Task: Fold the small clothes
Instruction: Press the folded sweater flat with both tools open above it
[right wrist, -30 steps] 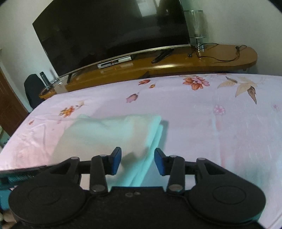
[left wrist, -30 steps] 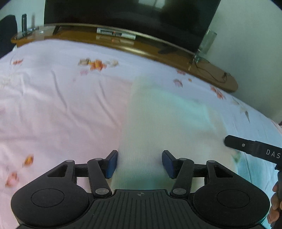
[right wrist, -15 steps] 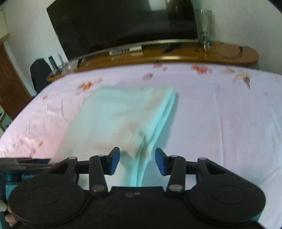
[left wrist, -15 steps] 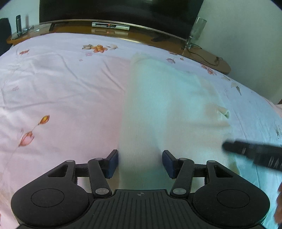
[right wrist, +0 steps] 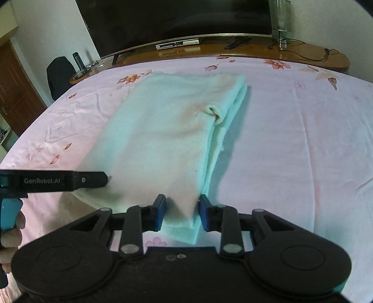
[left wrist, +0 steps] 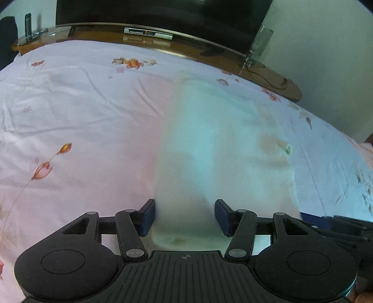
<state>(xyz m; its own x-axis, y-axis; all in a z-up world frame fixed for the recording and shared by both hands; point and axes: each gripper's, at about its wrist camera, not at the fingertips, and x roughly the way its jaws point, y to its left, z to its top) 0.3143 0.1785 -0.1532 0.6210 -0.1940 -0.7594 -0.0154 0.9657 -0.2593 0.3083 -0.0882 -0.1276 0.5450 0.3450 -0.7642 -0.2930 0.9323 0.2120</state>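
On the pink floral bedsheet (left wrist: 81, 111), left wrist view: folded pale garment (left wrist: 216, 151) lies lengthwise, its near end between the spread pads of the left gripper (left wrist: 184, 217); contact cannot be told.

Right wrist view: right gripper (right wrist: 181, 214) jaws closing around the garment's near right corner, pads not yet pressing. A television (right wrist: 177, 21) stands beyond.

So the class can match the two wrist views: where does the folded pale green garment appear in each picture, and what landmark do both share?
Left wrist view: the garment runs from between the gripper's pads up the centre-right.
Right wrist view: the garment fills the centre-left, layered edge on its right.
Shared landmark: the silver set-top box under the television.
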